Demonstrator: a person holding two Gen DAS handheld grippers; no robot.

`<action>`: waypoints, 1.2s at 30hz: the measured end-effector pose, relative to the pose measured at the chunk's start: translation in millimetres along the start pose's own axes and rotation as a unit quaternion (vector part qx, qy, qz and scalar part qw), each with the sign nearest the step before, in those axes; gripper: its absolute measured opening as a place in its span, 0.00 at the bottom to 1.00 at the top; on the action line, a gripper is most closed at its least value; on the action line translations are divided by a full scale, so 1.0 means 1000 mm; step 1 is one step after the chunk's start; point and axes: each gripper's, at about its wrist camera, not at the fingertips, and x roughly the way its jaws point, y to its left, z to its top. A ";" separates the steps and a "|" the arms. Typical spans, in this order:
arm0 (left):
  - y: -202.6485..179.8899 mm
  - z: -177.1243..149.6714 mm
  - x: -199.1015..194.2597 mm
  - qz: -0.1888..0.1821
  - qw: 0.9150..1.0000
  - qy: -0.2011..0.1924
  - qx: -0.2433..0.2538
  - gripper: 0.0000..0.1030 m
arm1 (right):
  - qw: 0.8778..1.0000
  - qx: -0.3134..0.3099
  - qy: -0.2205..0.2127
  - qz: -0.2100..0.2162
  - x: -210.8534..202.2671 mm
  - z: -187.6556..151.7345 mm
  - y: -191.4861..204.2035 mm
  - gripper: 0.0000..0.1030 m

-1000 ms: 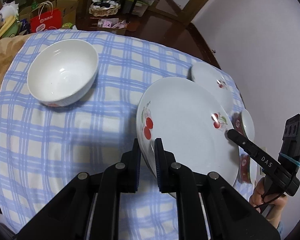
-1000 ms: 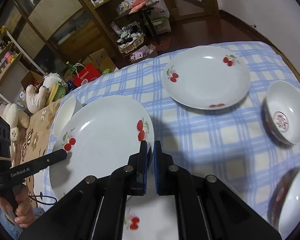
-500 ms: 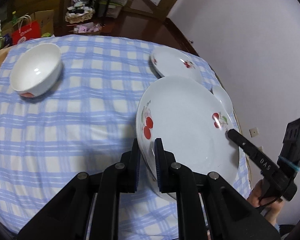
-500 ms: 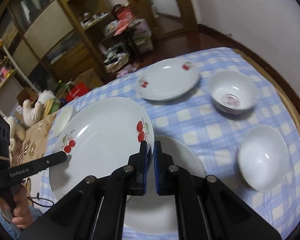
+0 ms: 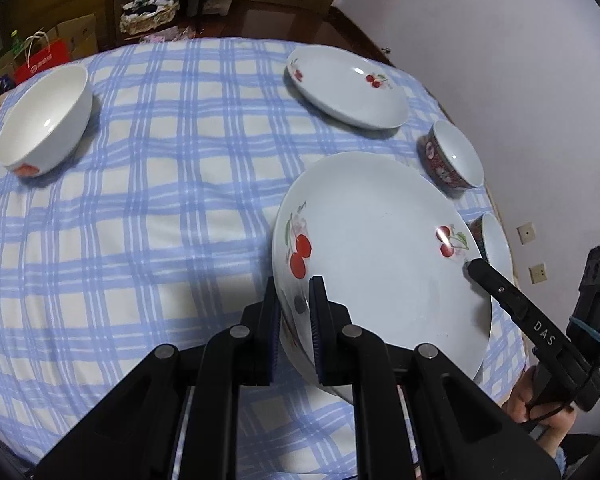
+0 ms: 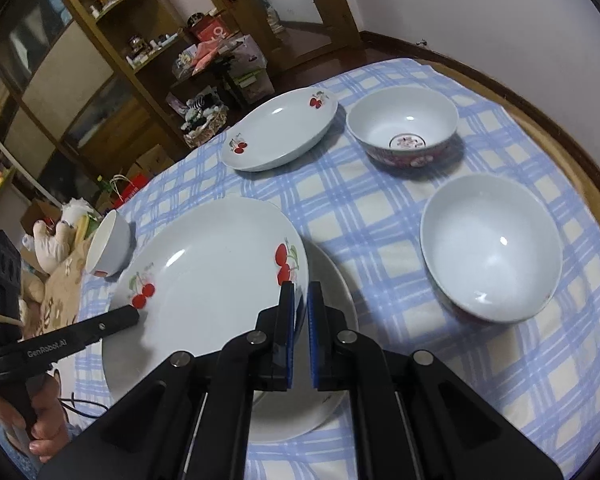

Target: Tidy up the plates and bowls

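Observation:
Both grippers hold one white cherry plate (image 5: 380, 256) by opposite rims, above the checked tablecloth. My left gripper (image 5: 294, 292) is shut on its near rim; my right gripper (image 6: 299, 296) is shut on the other rim. In the right wrist view the held plate (image 6: 204, 280) hangs over a second plate (image 6: 332, 292) lying on the table. A third cherry plate (image 6: 280, 136) lies further back; it also shows in the left wrist view (image 5: 348, 88).
A white bowl (image 5: 44, 120) sits at the far left. A red-patterned bowl (image 6: 404, 128) and a plain white bowl (image 6: 492, 244) stand at the right, near the table edge (image 6: 580, 152). A wall is close on the right. Shelves and clutter stand behind the table.
Both grippers have carried the held plate back and lower over the plate lying on the table; the table's bowls and far plate have come into fuller view. Both grips are unchanged.

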 end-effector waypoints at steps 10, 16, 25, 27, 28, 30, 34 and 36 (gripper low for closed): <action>0.001 -0.008 0.021 -0.008 0.999 0.040 0.006 0.12 | 1.000 0.001 0.016 -0.024 0.005 -0.016 -0.011 0.07; 0.009 -0.008 0.031 0.004 0.999 0.052 0.001 0.12 | 0.999 -0.019 0.024 -0.040 0.013 -0.022 -0.003 0.07; 0.014 -0.010 0.041 0.011 0.998 0.066 0.004 0.12 | 0.997 -0.034 0.032 -0.058 0.024 -0.022 0.000 0.07; 0.013 -0.010 0.042 0.017 0.998 0.068 0.009 0.12 | 0.997 -0.038 0.030 -0.060 0.025 -0.022 0.002 0.07; 0.012 -0.009 0.044 0.019 0.997 0.067 0.010 0.12 | 0.997 -0.038 0.030 -0.060 0.025 -0.022 0.001 0.07; 0.012 -0.010 0.044 0.021 0.998 0.066 0.012 0.12 | 0.997 -0.035 0.031 -0.059 0.025 -0.021 0.001 0.07; 0.013 -0.009 0.047 0.014 0.998 0.068 0.006 0.12 | 0.997 -0.031 0.033 -0.058 0.026 -0.021 0.000 0.08; 0.015 -0.010 0.046 0.012 0.998 0.069 0.002 0.12 | 0.997 -0.028 0.038 -0.054 0.028 -0.019 -0.001 0.08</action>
